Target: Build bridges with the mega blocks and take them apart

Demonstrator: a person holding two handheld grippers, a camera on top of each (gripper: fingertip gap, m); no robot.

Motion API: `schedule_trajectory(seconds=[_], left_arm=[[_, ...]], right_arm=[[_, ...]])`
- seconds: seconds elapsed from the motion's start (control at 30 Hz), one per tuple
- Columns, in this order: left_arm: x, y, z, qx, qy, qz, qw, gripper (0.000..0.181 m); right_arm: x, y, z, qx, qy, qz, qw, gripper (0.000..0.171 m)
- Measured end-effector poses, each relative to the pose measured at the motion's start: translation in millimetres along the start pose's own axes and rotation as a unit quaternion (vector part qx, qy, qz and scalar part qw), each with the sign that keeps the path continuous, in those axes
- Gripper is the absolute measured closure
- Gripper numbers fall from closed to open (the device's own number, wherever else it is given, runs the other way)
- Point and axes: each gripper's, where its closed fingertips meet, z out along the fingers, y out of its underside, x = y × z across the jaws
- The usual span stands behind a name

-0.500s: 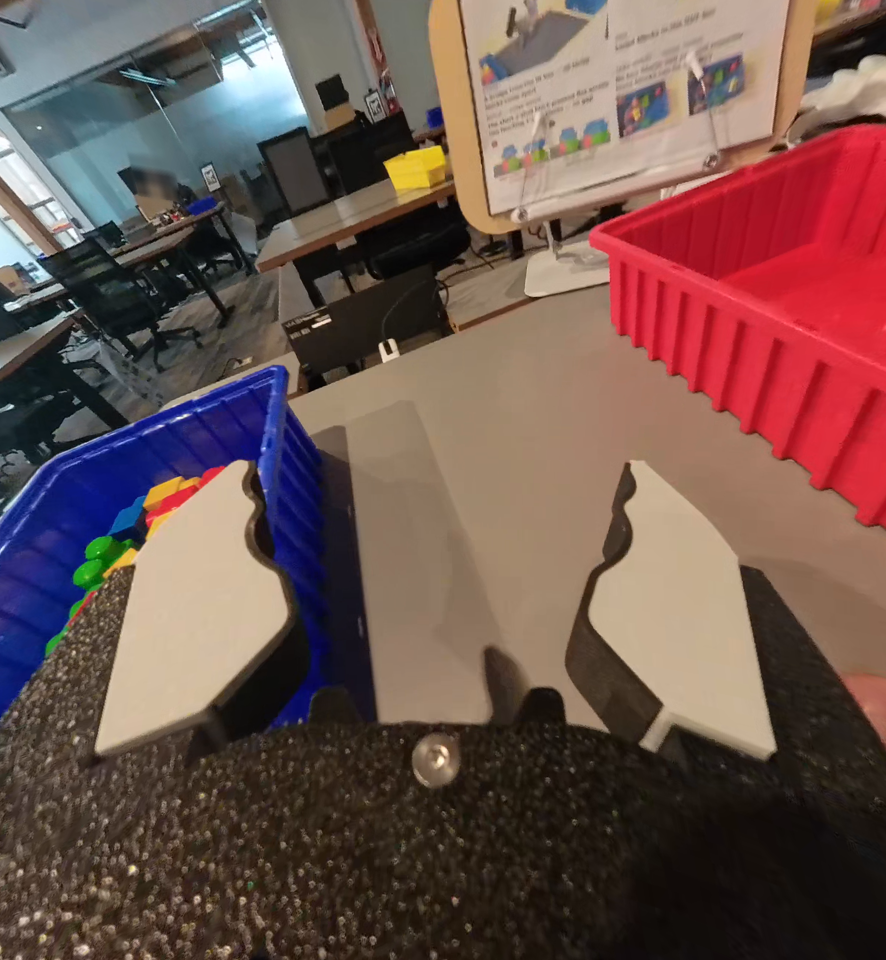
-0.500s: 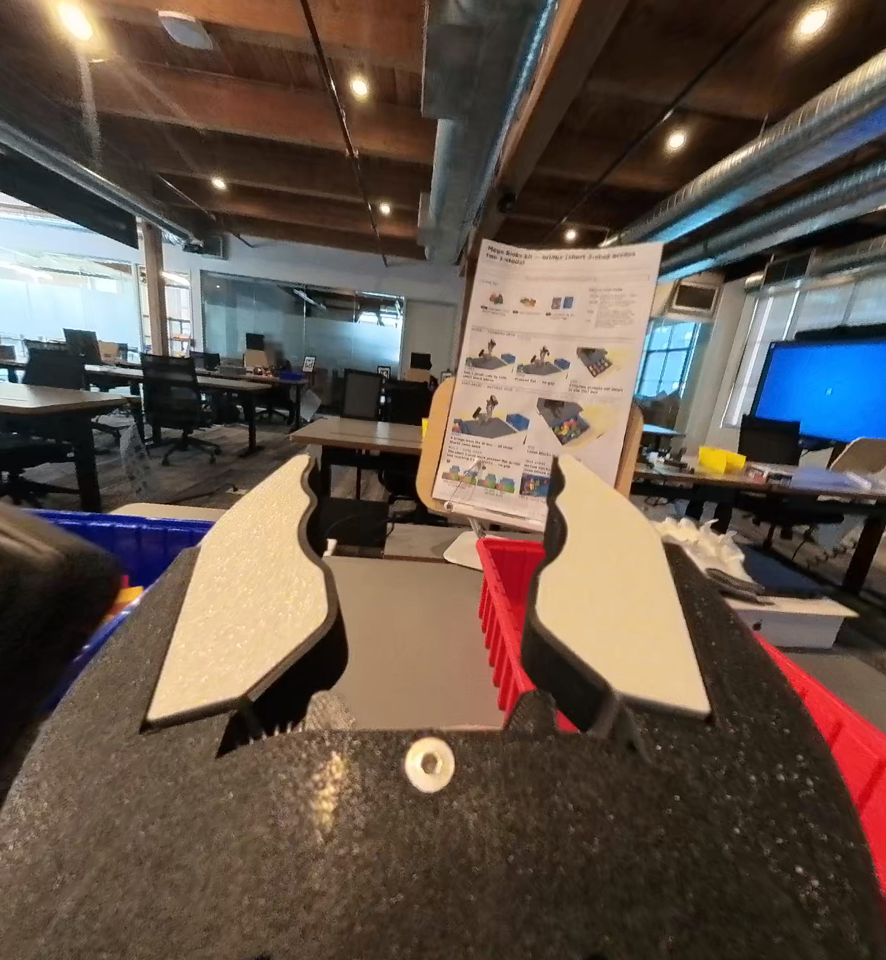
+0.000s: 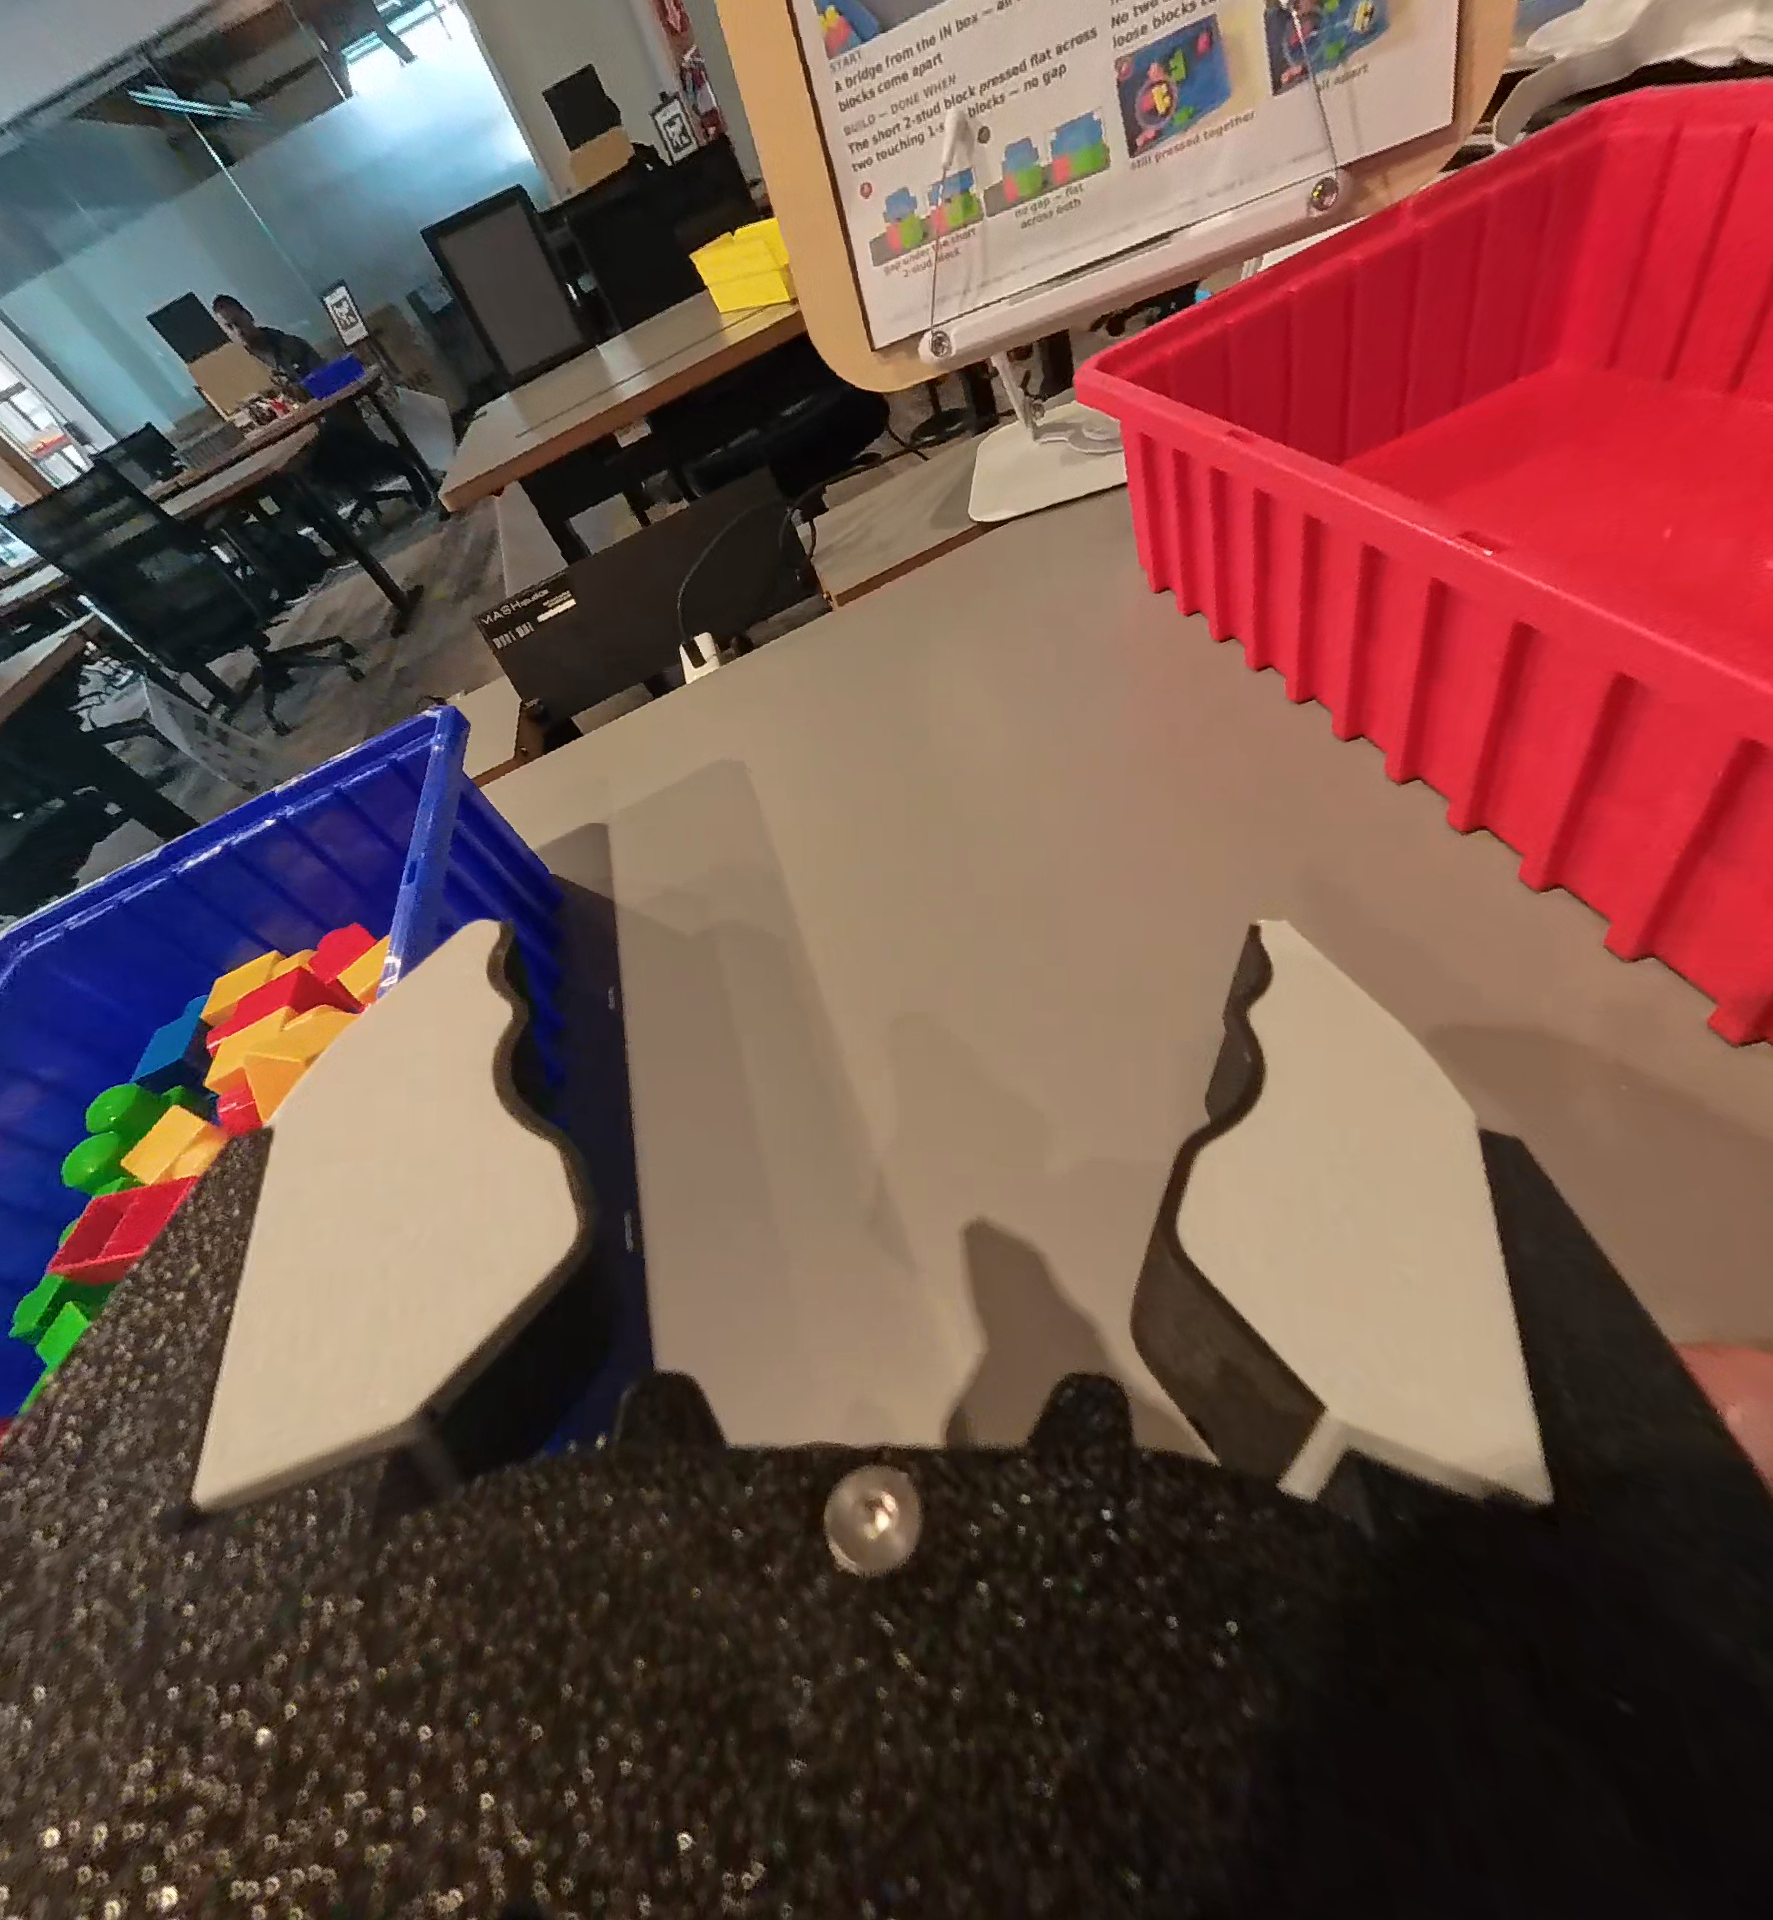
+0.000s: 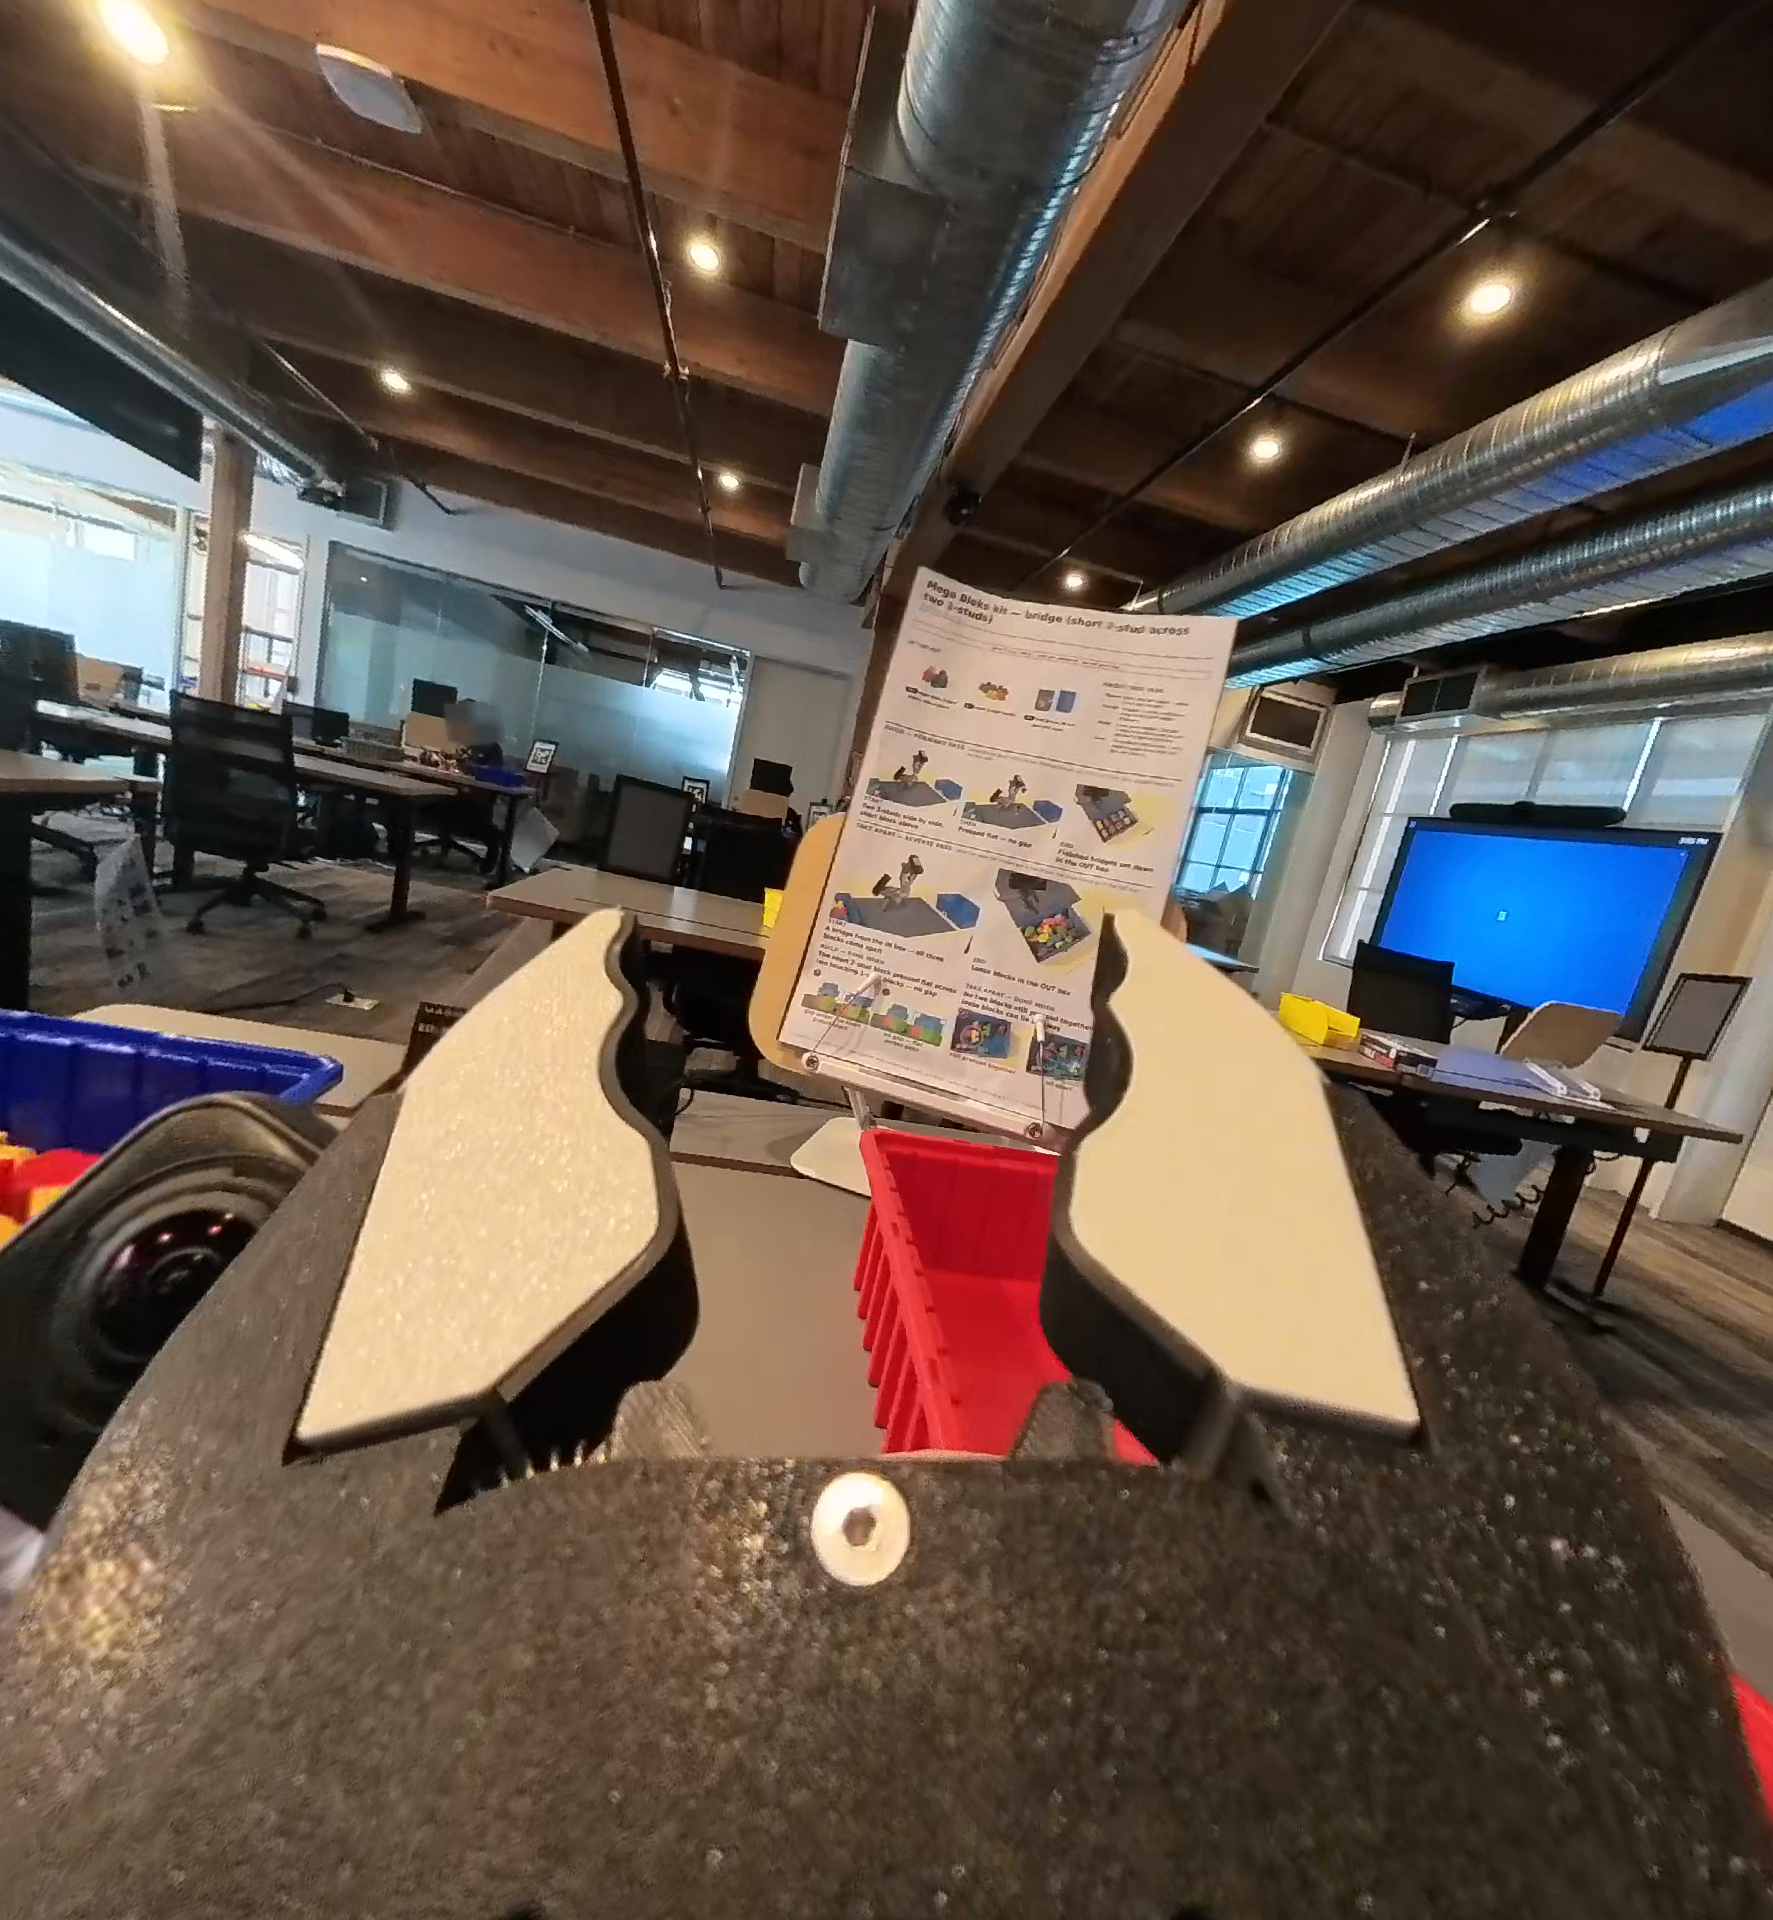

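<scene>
A blue bin [image 3: 186, 904] at the left holds several loose red, yellow, green and blue mega blocks [image 3: 238, 1049]. A red bin [image 3: 1484, 623] at the right shows a bare floor. My left gripper [image 3: 877, 945] is open and empty over the grey table [image 3: 965, 852] between the two bins, its left finger over the blue bin's right wall. My right gripper [image 4: 866, 930] is open and empty, held higher and aimed level across the room. The red bin [image 4: 955, 1216] shows between its fingers, the blue bin [image 4: 113, 1070] at its left.
An instruction sheet on a wooden stand [image 4: 1007, 862] rises behind the red bin; it also shows in the left wrist view [image 3: 1121, 156]. The left gripper's camera [image 4: 134, 1278] sits close at the right gripper's left. Office desks and chairs [image 3: 217, 603] lie beyond the table's far edge. About 20 cm separates my left fingertips from my right.
My left gripper has tilted down a little, so more blocks in the blue bin show. My right gripper has opened wider and risen slightly; the left gripper's camera now shows at its left.
</scene>
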Motion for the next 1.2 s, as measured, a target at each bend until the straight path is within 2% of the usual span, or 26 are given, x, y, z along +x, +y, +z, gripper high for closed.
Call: schedule_trajectory(seconds=[0.23,0.37,0.9,1.03,1.13,1.2], left_arm=[[-4,1,-2,0.000,-0.004,-0.005,1.000,0.055],[-10,2,-3,0.003,-0.005,-0.010,1.000,0.055],[-13,-3,-6,0.016,0.004,-0.014,1.000,0.057],[-31,-38,-34,0.060,0.033,-0.037,0.997,0.059],[-83,-75,-77,0.109,0.046,-0.055,0.991,0.059],[-120,-87,-110,0.133,0.083,-0.059,0.986,0.063]], right_arm=[[-9,3,-1,-0.003,-0.005,-0.017,1.000,0.092],[1,-5,-2,0.007,0.001,0.000,1.000,0.091],[14,4,6,-0.017,-0.011,0.021,1.000,0.091],[8,15,11,-0.043,-0.085,0.058,0.994,0.086],[-6,19,11,-0.050,-0.173,0.088,0.980,0.084],[-13,17,8,-0.044,-0.223,0.090,0.970,0.082]])
